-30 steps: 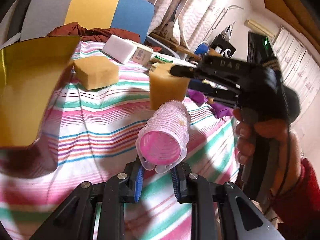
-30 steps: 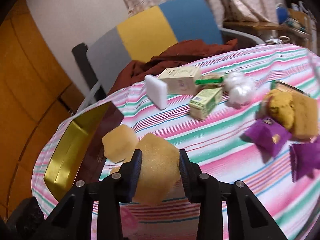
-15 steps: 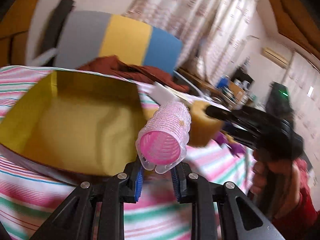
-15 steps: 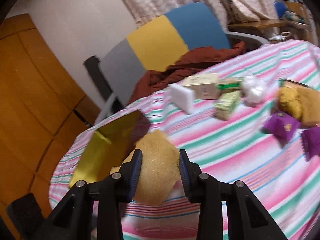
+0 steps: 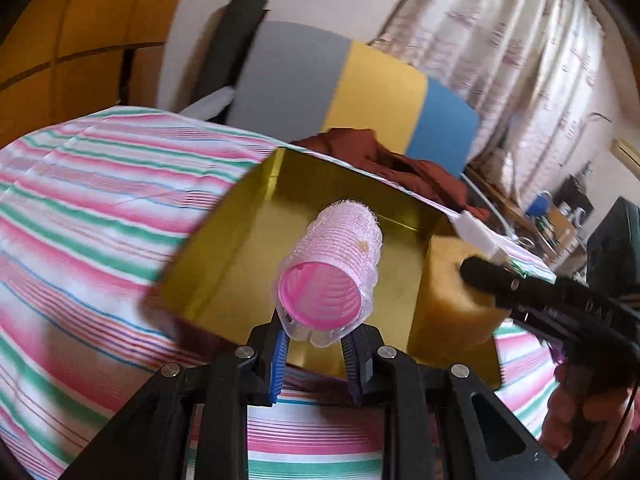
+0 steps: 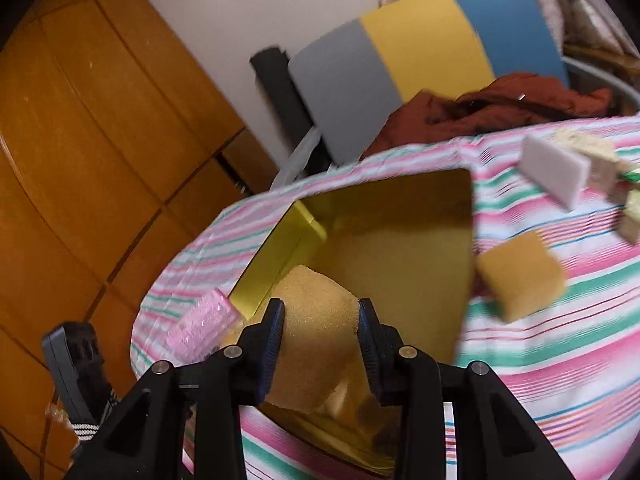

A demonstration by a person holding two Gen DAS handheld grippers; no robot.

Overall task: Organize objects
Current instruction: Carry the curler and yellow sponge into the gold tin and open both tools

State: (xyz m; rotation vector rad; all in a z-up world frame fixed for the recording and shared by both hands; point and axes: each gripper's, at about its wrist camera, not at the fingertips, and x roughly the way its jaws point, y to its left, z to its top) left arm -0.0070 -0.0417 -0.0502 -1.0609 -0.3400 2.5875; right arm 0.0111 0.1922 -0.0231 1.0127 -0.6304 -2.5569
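My left gripper (image 5: pixel 316 350) is shut on a pink hair roller (image 5: pixel 330 274), held over the near side of an open gold box (image 5: pixel 248 252) on the striped tablecloth. My right gripper (image 6: pixel 320 334) is shut on a yellow sponge (image 6: pixel 316 332) above the same gold box (image 6: pixel 400 260). In the left wrist view that sponge (image 5: pixel 452 300) and the right gripper (image 5: pixel 480 280) hang at the box's right edge. The roller (image 6: pixel 204 328) shows at lower left in the right wrist view.
A second yellow sponge (image 6: pixel 520 276) lies on the cloth right of the box. A white block (image 6: pixel 556 174) and small cartons (image 6: pixel 600 160) lie further back. A grey, yellow and blue chair (image 5: pixel 352 96) with a brown cloth (image 5: pixel 396 164) stands behind the table.
Both grippers have carried their loads leftward across the table, from beside the box to over it. The box now fills the middle of both views. Neither grip has changed.
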